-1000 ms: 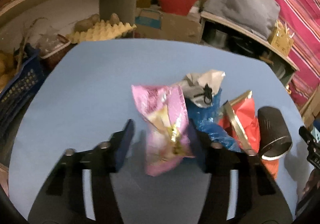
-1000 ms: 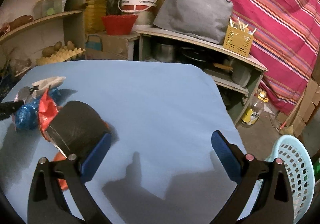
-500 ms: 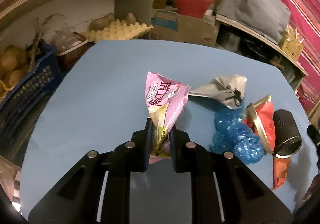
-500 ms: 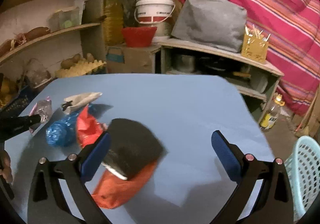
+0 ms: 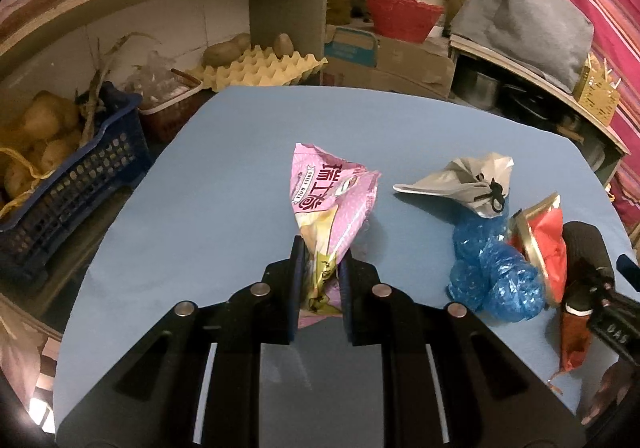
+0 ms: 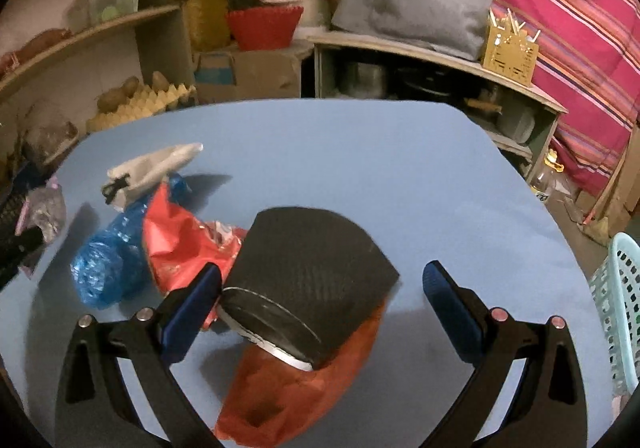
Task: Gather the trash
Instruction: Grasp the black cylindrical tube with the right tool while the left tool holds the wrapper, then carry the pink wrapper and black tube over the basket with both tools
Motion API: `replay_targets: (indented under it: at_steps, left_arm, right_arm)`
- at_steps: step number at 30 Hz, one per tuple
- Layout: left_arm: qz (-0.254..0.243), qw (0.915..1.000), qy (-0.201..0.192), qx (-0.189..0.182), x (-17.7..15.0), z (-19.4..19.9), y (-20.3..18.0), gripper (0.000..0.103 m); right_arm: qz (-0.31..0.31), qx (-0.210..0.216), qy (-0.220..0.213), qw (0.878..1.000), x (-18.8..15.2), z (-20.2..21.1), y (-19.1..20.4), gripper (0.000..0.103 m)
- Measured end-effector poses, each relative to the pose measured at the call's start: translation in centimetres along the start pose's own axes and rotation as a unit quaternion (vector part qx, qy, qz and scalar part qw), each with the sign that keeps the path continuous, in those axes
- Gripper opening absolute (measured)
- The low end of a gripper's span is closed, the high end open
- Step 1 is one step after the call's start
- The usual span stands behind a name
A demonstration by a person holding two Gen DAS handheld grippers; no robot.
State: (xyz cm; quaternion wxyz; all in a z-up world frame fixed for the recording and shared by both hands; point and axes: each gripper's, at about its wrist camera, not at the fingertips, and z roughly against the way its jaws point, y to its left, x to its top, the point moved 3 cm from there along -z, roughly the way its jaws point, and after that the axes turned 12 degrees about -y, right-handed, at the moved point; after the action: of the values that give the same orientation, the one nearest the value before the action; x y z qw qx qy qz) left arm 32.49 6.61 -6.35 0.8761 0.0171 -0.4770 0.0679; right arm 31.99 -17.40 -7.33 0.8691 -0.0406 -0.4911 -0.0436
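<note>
My left gripper (image 5: 321,262) is shut on a pink snack wrapper (image 5: 334,200) and holds it over the blue table (image 5: 224,184). To its right lie a silver wrapper (image 5: 464,184), a crumpled blue plastic bag (image 5: 492,272), a red wrapper (image 5: 548,240) and a black paper cup (image 5: 586,248) on its side. My right gripper (image 6: 320,288) is open, its jaws on either side of the black cup (image 6: 308,268), which lies on the red wrapper (image 6: 180,244). The blue bag (image 6: 108,260) and silver wrapper (image 6: 156,168) lie left of it.
A light blue laundry basket (image 6: 618,308) stands off the table's right edge. A dark blue crate (image 5: 72,176) of potatoes sits left of the table. An egg tray (image 5: 256,68), a red bowl (image 6: 264,26) and shelves stand behind the table.
My left gripper closed on the pink wrapper and lifted it slightly. My right gripper moved left until the black cup lay between its open jaws.
</note>
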Motion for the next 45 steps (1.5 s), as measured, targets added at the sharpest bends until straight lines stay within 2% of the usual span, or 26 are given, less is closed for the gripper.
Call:
replay_targets:
  at_steps: [3, 4, 7, 13, 21, 27, 37, 45]
  left_arm:
    - [0.005, 1.0000, -0.007, -0.004, 0.2, 0.4, -0.2, 0.015]
    - [0.006, 0.9999, -0.008, -0.005, 0.3, 0.5, -0.3, 0.015]
    - [0.012, 0.9999, -0.010, -0.007, 0.5, 0.6, -0.4, 0.015]
    - [0.007, 0.9998, -0.016, -0.007, 0.7, 0.9, -1.0, 0.015]
    - [-0.003, 0.9998, -0.021, -0.006, 0.4, 1.5, -1.8, 0.015]
    - [-0.004, 0.9995, -0.031, -0.006, 0.7, 2.5, -1.9, 0.015]
    - [-0.015, 0.9986, -0.050, -0.009, 0.9, 4.3, -2.9, 0.015]
    - [-0.040, 0.9963, -0.069, -0.031, 1.0, 6.7, -6.1, 0.015]
  right_arm:
    - [0.011, 0.006, 0.007, 1.000, -0.3, -0.4, 0.5, 0.094]
    - [0.013, 0.006, 0.007, 1.000, -0.3, -0.3, 0.5, 0.085]
    - [0.024, 0.015, 0.002, 1.000, -0.3, -0.1, 0.8, 0.081]
    - [0.020, 0.030, -0.009, 0.999, 0.3, 0.7, 0.4, 0.067]
    - [0.008, 0.059, -0.002, 0.998, 0.2, 1.0, -0.8, 0.065]
    - [-0.005, 0.074, -0.026, 0.997, 1.0, 2.6, -1.6, 0.060]
    - [-0.009, 0.062, -0.056, 0.996, 1.8, 5.1, -4.2, 0.060]
    - [-0.011, 0.045, -0.069, 0.996, 2.0, 7.0, -8.1, 0.060]
